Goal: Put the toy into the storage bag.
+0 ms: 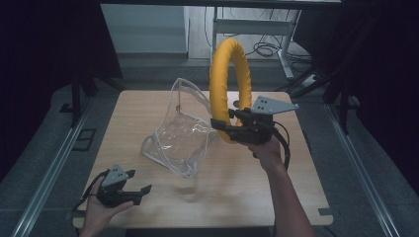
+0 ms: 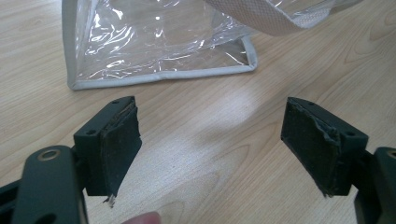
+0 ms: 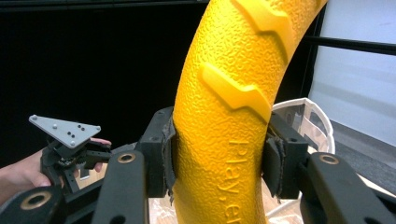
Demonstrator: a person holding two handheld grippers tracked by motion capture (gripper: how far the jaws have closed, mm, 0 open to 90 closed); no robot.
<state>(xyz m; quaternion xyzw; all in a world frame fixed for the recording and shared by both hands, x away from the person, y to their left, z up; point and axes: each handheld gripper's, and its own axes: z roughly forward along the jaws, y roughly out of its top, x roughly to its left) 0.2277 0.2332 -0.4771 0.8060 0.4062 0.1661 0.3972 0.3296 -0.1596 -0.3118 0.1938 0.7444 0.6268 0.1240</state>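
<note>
The right gripper is clamping the yellow ring near its bottom arc and holding it upright above the table, just beside the clear bag, which is slumping on the wood w/ its mouth facing up and toward the ring. In the right gripper view the jaws are pressing both sides of the ring, pads flat against the pebbled skin. The left gripper is hanging low at the near left corner, jaws wide apart and gripping nothing; its own view is showing the bag's stitched bottom edge close ahead. The step in hand looks to be getting the ring into the bag, and doing it well probably means bringing the left gripper in first to pinch the rim and hold the mouth open (the plastic is floppy, so it's likely to fold shut otherwise), then tipping the ring edge-first into the gap rather than dropping it flat, keeping the clamp firm since the ring is round and could roll in the jaws. Materials: ring is a thick tube, grainy rubbery-looking surface w/ raised zigzag ribs and moulded lettering; bag is thin, crinkly, glossy film w/ pale fabric trim and a mesh-like strap; table is a smooth light wood grain.
</note>
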